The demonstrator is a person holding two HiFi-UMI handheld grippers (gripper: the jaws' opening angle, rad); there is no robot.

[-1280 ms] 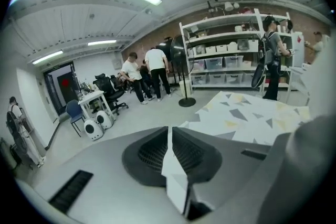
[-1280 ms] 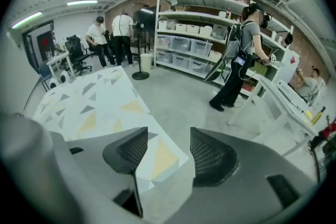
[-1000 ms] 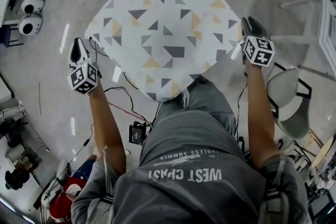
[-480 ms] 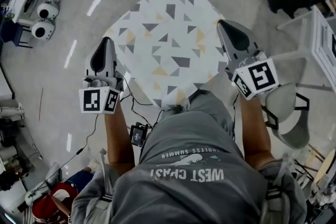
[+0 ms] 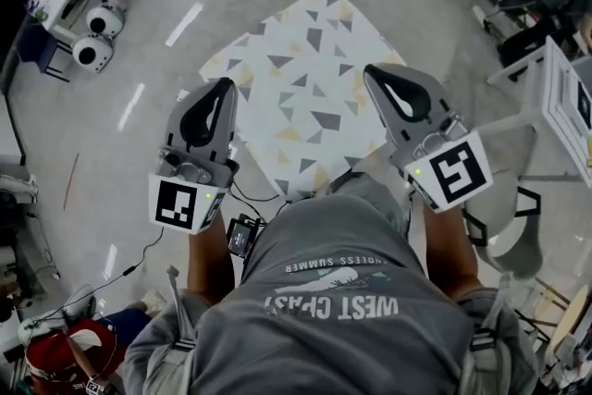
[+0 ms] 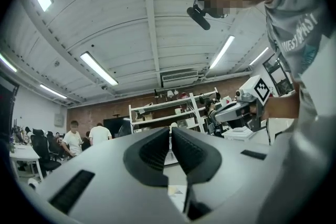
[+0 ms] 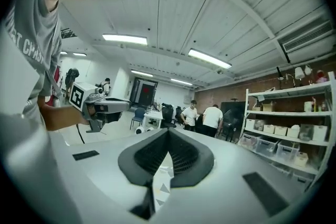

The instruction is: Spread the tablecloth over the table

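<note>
The white tablecloth (image 5: 296,79) with grey and yellow triangles lies flat over the small table, seen as a diamond in the head view. Both grippers are held up in front of the person, high above it and pointing roughly level. The left gripper (image 5: 225,84) hovers over the cloth's left side and the right gripper (image 5: 372,71) over its right side. In the left gripper view the left gripper (image 6: 170,129) has its tips together with nothing pinched. The right gripper (image 7: 168,131) is likewise shut and empty. A sliver of the tablecloth (image 7: 161,178) shows below through the slot under its tips.
A white chair (image 5: 504,199) and a white rack (image 5: 566,97) stand to the right. Two round white devices (image 5: 91,37) sit at the left. Cables and a black box (image 5: 242,236) lie on the floor by the person's feet. Shelving (image 7: 289,128) and people (image 7: 205,115) are farther off.
Both grippers rose from the cloth's left and right corners to chest height and tilted up to level. The cloth stayed flat on the table.
</note>
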